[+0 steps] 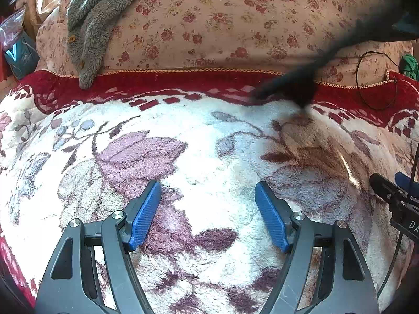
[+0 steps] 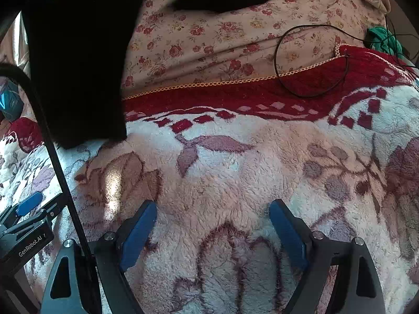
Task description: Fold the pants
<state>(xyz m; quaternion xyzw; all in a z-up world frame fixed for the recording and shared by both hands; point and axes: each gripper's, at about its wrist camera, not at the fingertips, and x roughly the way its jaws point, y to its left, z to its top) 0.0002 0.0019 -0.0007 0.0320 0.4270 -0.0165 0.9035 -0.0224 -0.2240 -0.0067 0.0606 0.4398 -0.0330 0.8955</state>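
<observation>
The black pants (image 1: 296, 83) show as a blurred dark streak at the upper right of the left wrist view, their lower end over the blanket's red border. In the right wrist view the black pants (image 2: 78, 65) hang as a dark mass at the upper left, the bottom edge just above the fleece blanket (image 2: 222, 172). My left gripper (image 1: 208, 185) is open over the blanket (image 1: 209, 136), with nothing between its blue pads. My right gripper (image 2: 213, 205) is open wide and also empty. Neither gripper touches the pants.
A grey fleece garment (image 1: 89, 26) lies on the floral quilt (image 1: 222, 26) at the back left. A looped black cable (image 2: 309, 60) and some green cloth (image 2: 385, 39) lie at the back right. A plastic bag (image 1: 15, 44) sits at the far left. A dark cord (image 2: 52, 157) crosses the right view's left side.
</observation>
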